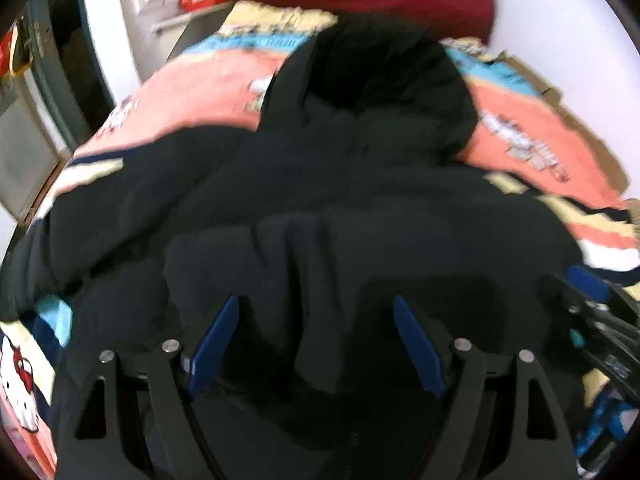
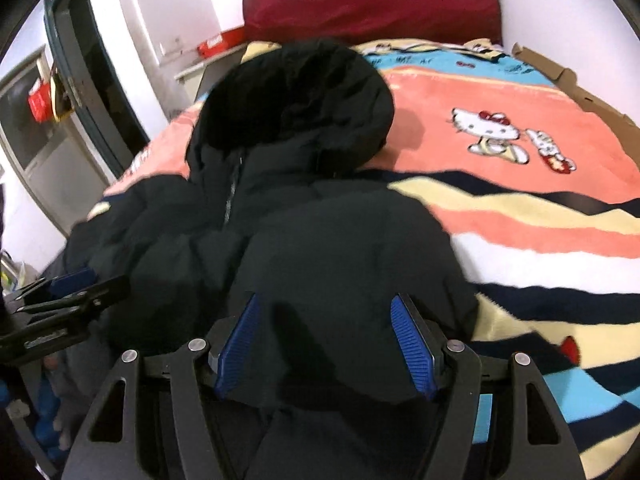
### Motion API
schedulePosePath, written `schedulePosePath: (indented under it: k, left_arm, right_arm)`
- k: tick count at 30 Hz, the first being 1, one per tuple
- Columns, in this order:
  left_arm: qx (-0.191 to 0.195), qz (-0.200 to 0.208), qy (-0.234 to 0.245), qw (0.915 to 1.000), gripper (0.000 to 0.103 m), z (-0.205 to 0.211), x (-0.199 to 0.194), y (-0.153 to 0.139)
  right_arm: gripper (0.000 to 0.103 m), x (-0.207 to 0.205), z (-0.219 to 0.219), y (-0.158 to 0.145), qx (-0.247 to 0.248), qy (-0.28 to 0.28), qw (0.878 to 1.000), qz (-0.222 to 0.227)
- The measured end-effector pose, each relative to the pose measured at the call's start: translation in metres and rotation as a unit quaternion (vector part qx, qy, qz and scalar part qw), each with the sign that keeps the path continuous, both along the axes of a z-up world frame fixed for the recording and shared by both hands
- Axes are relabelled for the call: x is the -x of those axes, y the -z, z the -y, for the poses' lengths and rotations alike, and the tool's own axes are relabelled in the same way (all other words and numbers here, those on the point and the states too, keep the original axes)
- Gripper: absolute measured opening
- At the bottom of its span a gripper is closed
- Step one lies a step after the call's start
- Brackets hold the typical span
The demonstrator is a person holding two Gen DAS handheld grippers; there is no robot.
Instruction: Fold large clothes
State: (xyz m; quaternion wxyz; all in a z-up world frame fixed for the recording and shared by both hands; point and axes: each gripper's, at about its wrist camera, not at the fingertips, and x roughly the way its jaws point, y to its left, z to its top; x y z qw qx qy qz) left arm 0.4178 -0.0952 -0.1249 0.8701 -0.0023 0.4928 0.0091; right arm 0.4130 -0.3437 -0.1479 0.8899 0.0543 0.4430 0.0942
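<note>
A black hooded puffer jacket (image 2: pixel 304 216) lies front-up on the bed (image 2: pixel 520 216), over a striped cartoon blanket (image 2: pixel 460 92), with its hood (image 2: pixel 296 92) far ahead of both tools toward the dark red headboard (image 2: pixel 372 4) and its zip (image 2: pixel 232 196) running back from the hood along the middle. The right hand-held gripper (image 2: pixel 325 344) hangs low over the near body of the jacket, blue pads (image 2: pixel 412 344) spread apart with padded cloth bulging below and between them but not pinched; the left hand-held gripper (image 1: pixel 316 344) is likewise spread wide over rumpled fabric near the hem, holding nothing as far as the blurred view shows. Each tool appears at the edge of the other's view, so they sit side by side over the near half. The step in hand looks like picking the first grip points for a fold. To do it well, each hand-held gripper should probably settle on an outer edge, one to each side of the zip, instead of on the puffy middle, where thick filling would slip out of a shallow bite. Pushing the pads down around a seam or hem gives a firmer hold. Both sides should be taken level with one another so the fold falls straight, and the bulky hood ahead is best left flat until the body is halved. The soft blanket under it may drag along, so lifting clear before carrying across seems wise.
</note>
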Motion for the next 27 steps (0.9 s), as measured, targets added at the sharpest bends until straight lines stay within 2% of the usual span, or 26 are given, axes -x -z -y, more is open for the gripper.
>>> schedulePosePath:
  k: [2, 4, 7, 9, 11, 13, 15, 17, 19, 20, 23, 27]
  left_arm:
    - [-0.029, -0.011, -0.006, 0.9995, 0.08, -0.009, -0.002, 0.016]
    - [-0.014, -0.022, -0.02, 0.9994, 0.08, -0.024, 0.0, 0.023]
    - [-0.004, -0.026, -0.064, 0.9976, 0.08, -0.051, 0.006, 0.016]
    - [0.012, -0.011, -0.088, 0.996, 0.08, -0.068, 0.013, 0.004]
    - [0.005, 0.009, -0.094, 0.9955, 0.08, -0.072, 0.017, -0.006]
    - [-0.009, 0.033, -0.084, 0.9959, 0.08, -0.064, 0.018, -0.015]
    - [-0.01, 0.04, -0.065, 0.9971, 0.08, -0.052, 0.016, -0.017]
    - [-0.016, 0.017, -0.044, 0.9987, 0.08, -0.042, 0.012, -0.006]
    - [-0.04, -0.041, -0.022, 0.9981, 0.08, -0.035, 0.006, 0.018]
    - [-0.039, -0.062, -0.016, 0.9972, 0.08, -0.036, 0.008, 0.027]
    - [-0.023, -0.048, -0.017, 0.9985, 0.08, -0.047, 0.022, 0.012]
    - [-0.014, -0.021, -0.026, 0.9994, 0.08, -0.064, 0.046, -0.014]
  right_arm:
    - [0.068, 0.0, -0.001, 0.012, 0.007, -0.012, 1.0, -0.012]
    - [0.067, 0.004, 0.002, 0.021, 0.016, -0.018, 0.999, -0.02]
    - [0.066, 0.009, 0.017, 0.025, 0.033, 0.007, 0.999, -0.03]
    - [0.065, 0.013, 0.028, 0.021, 0.042, 0.033, 0.998, -0.032]
    - [0.065, 0.019, 0.034, 0.011, 0.034, 0.044, 0.998, -0.022]
    - [0.065, 0.023, 0.03, 0.003, 0.036, 0.045, 0.998, -0.008]
    - [0.065, 0.025, 0.021, -0.003, 0.032, 0.038, 0.999, 0.003]
    - [0.065, 0.025, 0.009, -0.003, 0.026, 0.026, 0.999, 0.003]
    - [0.066, 0.024, 0.001, 0.008, 0.019, 0.014, 1.0, -0.018]
    - [0.066, 0.024, -0.001, 0.016, 0.027, 0.013, 0.999, -0.034]
    - [0.066, 0.031, 0.001, 0.022, 0.04, 0.032, 0.997, -0.06]
    - [0.066, 0.057, 0.01, 0.002, 0.01, 0.063, 0.997, -0.054]
